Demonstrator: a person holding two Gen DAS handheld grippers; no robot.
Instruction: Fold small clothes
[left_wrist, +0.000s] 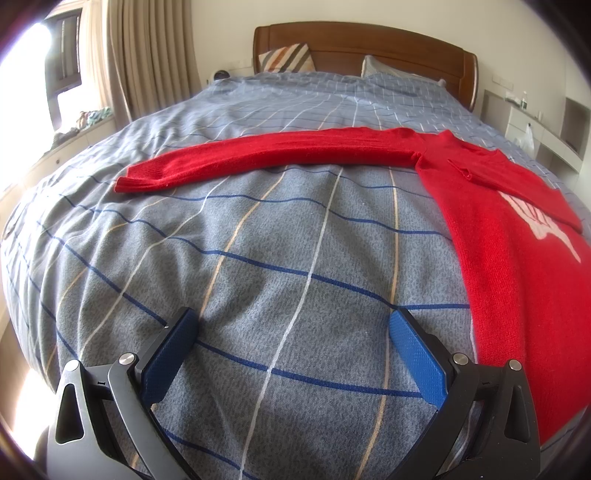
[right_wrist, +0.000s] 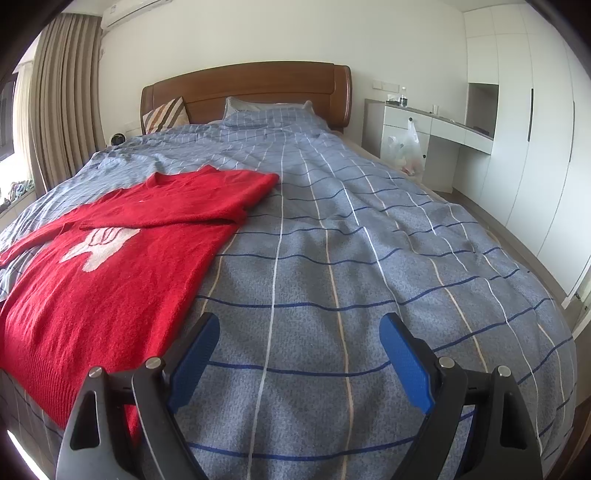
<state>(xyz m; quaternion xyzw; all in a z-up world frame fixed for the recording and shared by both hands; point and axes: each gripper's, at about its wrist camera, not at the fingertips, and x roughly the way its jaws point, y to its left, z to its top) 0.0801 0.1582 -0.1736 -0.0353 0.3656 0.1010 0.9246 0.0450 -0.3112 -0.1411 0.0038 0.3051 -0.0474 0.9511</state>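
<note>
A red knit sweater (left_wrist: 517, 258) with a white motif lies flat on the blue checked bed cover (left_wrist: 258, 240). In the left wrist view its one sleeve (left_wrist: 266, 155) stretches out to the left, and the other sleeve is folded across the chest. My left gripper (left_wrist: 293, 325) is open and empty above bare cover, left of the sweater's body. In the right wrist view the sweater (right_wrist: 110, 266) lies to the left. My right gripper (right_wrist: 299, 328) is open and empty above the cover (right_wrist: 369, 258), just right of the sweater's hem.
A wooden headboard (right_wrist: 258, 88) and pillows (left_wrist: 286, 59) stand at the far end. Curtains and a window (left_wrist: 37, 74) are on the left. A white desk (right_wrist: 436, 122) with a plastic bag (right_wrist: 410, 147) and wardrobes (right_wrist: 535, 129) line the right wall.
</note>
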